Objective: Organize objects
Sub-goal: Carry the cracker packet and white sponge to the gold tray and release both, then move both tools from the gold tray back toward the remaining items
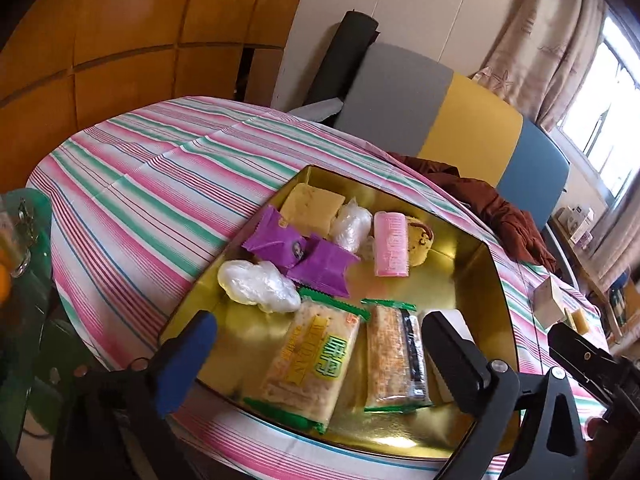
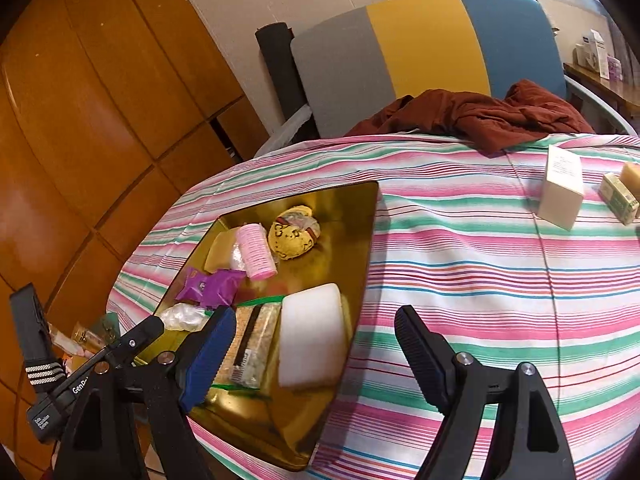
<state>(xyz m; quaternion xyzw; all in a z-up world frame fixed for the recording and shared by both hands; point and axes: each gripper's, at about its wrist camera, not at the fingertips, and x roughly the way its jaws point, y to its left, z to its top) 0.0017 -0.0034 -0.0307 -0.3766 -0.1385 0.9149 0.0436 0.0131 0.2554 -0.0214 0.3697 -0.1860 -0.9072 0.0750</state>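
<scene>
Nearby, white box [image 2: 562,194] beside soap [image 2: 632,172]

The left gripper [image 1: 320,344] is held tilted downward with its jaws spread wide, nothing pressed between the pads. The right gripper [image 2: 316,340] is likewise angled down, its jaws fully apart and nothing gripped.
</scene>
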